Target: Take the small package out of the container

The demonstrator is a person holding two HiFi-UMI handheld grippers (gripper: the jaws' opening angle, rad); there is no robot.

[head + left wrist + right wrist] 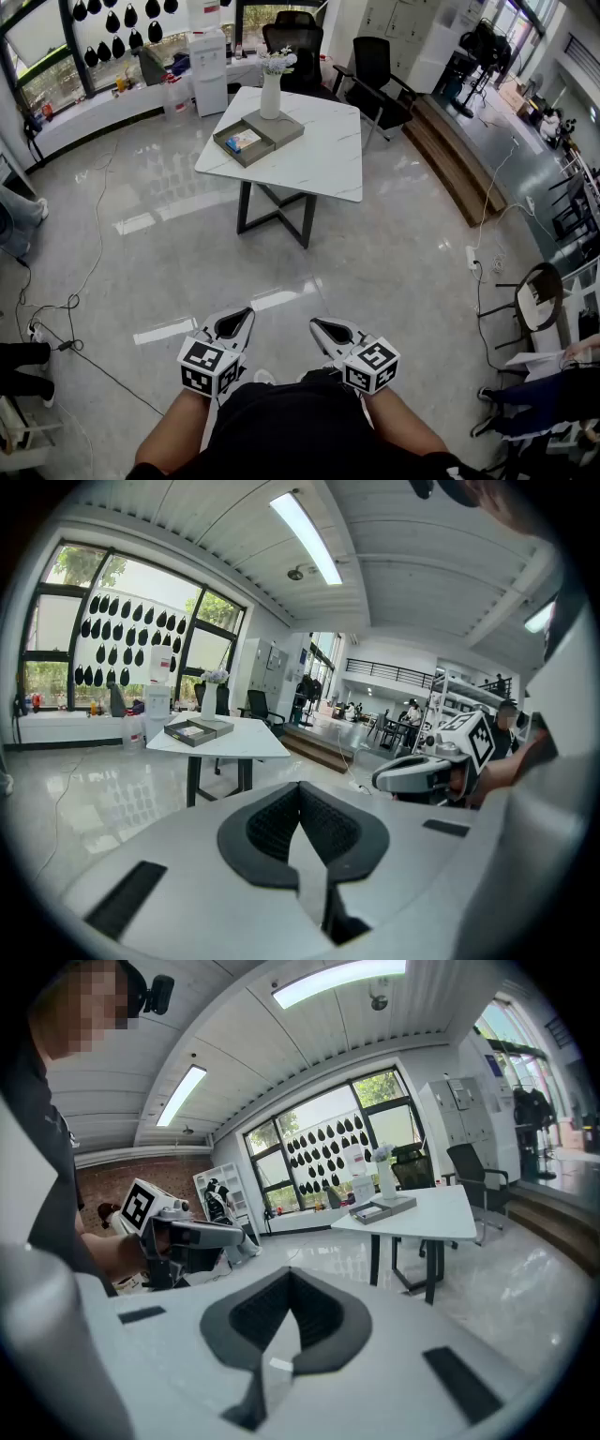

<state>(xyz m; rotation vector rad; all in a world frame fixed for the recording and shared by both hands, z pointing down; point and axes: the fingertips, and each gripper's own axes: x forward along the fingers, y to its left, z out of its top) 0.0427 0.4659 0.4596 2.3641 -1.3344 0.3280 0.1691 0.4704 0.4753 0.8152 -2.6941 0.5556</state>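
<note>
Far ahead stands a white table (314,155) with an open grey container (253,157) on it. A small package (245,141) with a blue and orange face lies inside the container. The container's lid (279,127) rests beside it. Both grippers are held close to my body, well short of the table. The left gripper (234,324) is shut and empty, and so is the right gripper (327,328). In the left gripper view, the shut left gripper (300,797) points toward the container (193,731). In the right gripper view, the right gripper (290,1286) faces the container (376,1209).
A white vase (271,92) of flowers stands behind the container. Black office chairs (378,80) sit past the table, with a water dispenser (209,70) to their left. Cables (70,300) trail over the glossy floor at the left. A wooden step (459,159) runs along the right.
</note>
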